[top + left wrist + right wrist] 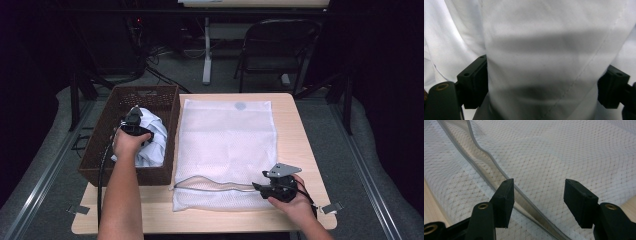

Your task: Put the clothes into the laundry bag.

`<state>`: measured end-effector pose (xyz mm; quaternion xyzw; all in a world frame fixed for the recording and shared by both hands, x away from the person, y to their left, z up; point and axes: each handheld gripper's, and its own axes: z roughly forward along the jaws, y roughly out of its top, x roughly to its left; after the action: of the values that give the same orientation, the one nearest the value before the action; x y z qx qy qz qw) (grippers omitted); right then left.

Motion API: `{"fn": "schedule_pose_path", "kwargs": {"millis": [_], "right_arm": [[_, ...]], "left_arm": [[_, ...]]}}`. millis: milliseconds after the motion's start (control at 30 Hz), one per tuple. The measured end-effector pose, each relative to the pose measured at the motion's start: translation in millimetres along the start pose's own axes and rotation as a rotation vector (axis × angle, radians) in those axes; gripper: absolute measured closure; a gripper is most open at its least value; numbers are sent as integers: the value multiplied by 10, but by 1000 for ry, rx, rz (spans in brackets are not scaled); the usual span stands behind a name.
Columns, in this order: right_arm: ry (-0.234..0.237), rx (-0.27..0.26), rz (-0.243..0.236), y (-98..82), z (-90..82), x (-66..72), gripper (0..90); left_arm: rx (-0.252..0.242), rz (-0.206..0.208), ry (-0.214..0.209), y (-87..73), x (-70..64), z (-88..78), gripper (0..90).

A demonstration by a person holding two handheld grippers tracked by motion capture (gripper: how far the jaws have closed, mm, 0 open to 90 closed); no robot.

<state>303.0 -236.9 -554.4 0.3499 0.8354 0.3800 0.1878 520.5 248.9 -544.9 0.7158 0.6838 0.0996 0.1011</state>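
Note:
A white cloth lies bunched in a brown woven basket at the table's left. My left gripper points down into it. In the left gripper view a thick fold of the cloth fills the wide gap between the jaws of that gripper, which stands open. A white mesh laundry bag lies flat beside the basket, its zipper mouth gaping at the near edge. My right gripper stands open just over that mouth, low above the mesh, with nothing held between the jaws.
The wooden table shows bare strips right of the bag and along its near edge. Behind the table stand a dark folding chair and a white table leg on a grey floor.

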Motion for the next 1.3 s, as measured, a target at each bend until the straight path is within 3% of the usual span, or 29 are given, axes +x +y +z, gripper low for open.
{"fn": "schedule_pose_path", "kwargs": {"millis": [300,467,867,1300], "right_arm": [[-1,0,1,1,-3,1,417],[0,0,1,1,1,1,417],[0,1,0,-2,-1,-4,417],[2,1,-2,-3,7,0,418]], "left_arm": [[-6,7,-3,-7,11,-4,179],[-27,-3,0,-17,21,-30,288],[-42,-2,-10,-35,87,-61,448],[-33,-8,-44,-28,171,-83,531]]}}
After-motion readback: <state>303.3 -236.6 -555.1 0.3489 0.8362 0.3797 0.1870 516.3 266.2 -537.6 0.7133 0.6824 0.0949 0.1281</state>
